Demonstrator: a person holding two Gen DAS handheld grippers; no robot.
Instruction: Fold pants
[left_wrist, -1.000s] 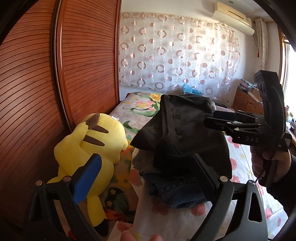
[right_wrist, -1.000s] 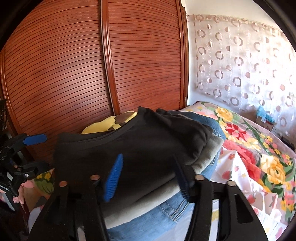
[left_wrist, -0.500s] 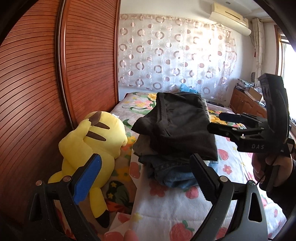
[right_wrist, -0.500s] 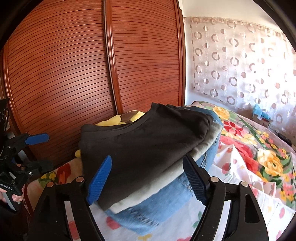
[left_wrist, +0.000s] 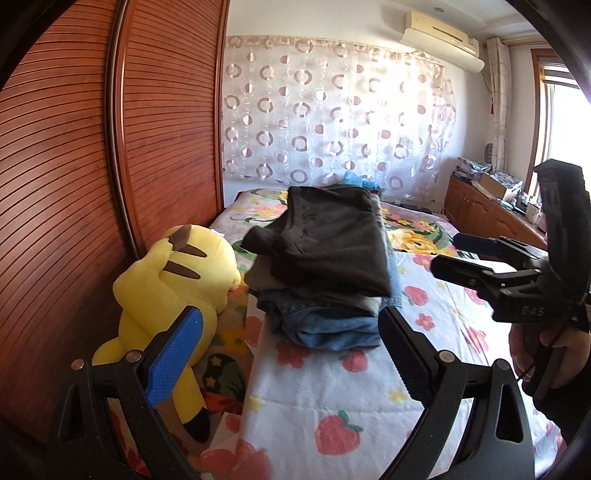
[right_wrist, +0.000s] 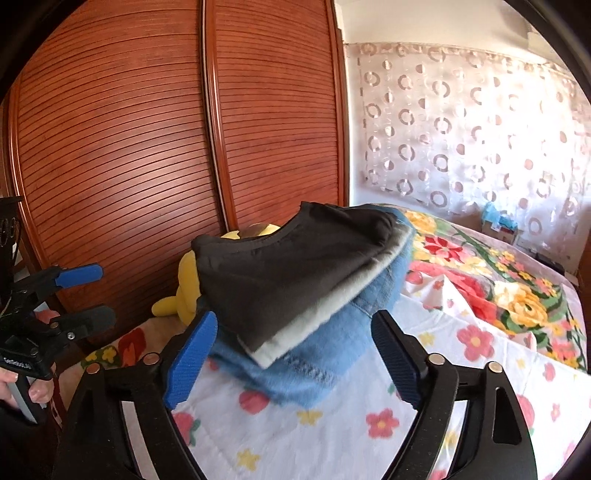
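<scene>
Folded black pants lie on top of a stack on the bed, over a grey garment and blue jeans. The stack also shows in the right wrist view. My left gripper is open and empty, in front of the stack and apart from it. My right gripper is open and empty, just short of the stack's near edge. The right gripper also shows in the left wrist view, to the right of the stack. The left gripper shows at the left edge of the right wrist view.
A yellow plush toy lies left of the stack, against the brown slatted wardrobe doors. The bed has a white flowered sheet. A patterned curtain hangs behind, and a wooden cabinet stands at the far right.
Both grippers have drawn back from the stack, which now lies farther off and free. The black pants have settled flat on top.
</scene>
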